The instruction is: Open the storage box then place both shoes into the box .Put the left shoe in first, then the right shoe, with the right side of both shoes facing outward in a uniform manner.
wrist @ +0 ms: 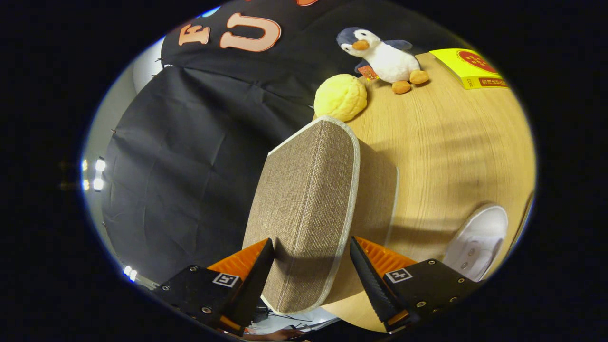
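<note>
The storage box's lid (308, 190), brown woven fabric with pale trim, stands tilted up on edge between my fingers. My gripper (311, 244) is shut on the lid: the left fingertip (266, 256) presses its broad face and the right fingertip (357, 249) presses its trimmed edge. Under the lid, a pale strip of what looks like the box's inside (294, 317) shows near my fingers. One white shoe (479, 237) lies on the wooden table (451, 152) to the right of my right finger, and only part of it is in sight.
Beyond the lid sit a yellow plush ball (340, 97) and a penguin plush toy (384, 59). A flat yellow box (468, 66) lies at the table's far right. The black cloth wall (190, 166) hangs to the left of the lid.
</note>
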Tool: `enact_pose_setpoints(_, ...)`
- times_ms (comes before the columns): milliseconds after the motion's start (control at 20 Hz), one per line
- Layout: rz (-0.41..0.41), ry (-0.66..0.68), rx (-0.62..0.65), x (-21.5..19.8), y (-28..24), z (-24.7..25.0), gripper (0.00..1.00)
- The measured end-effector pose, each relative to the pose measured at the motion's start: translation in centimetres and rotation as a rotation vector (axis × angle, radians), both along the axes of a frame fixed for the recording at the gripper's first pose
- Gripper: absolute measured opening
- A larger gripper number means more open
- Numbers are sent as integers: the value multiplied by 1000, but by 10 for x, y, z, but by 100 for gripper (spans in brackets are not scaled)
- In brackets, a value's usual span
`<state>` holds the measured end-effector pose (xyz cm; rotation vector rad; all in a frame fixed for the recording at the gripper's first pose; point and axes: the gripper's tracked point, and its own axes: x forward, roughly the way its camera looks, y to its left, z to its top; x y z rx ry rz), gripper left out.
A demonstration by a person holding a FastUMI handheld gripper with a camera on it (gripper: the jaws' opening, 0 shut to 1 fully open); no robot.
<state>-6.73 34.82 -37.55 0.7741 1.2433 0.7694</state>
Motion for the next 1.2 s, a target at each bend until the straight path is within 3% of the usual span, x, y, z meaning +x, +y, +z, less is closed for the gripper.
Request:
enact_pose_setpoints(200, -20, 58, 30, 0, 0, 2, 95)
enact_pose_setpoints(350, -26, 68, 25, 0, -10, 5, 81)
enact_pose_setpoints(500, -36, 70, 28, 3, -23, 10, 74)
enact_pose_setpoints(750, -81, 78, 67, 5, -39, 24, 46)
enact_pose_setpoints(950, -100, 77, 181, 10, -31, 53, 41)
enact_pose_setpoints(1100, -89, 96, 149, 4, -26, 39, 41)
enact_pose_setpoints(1200, -131, 141, 193, 5, -19, 43, 36)
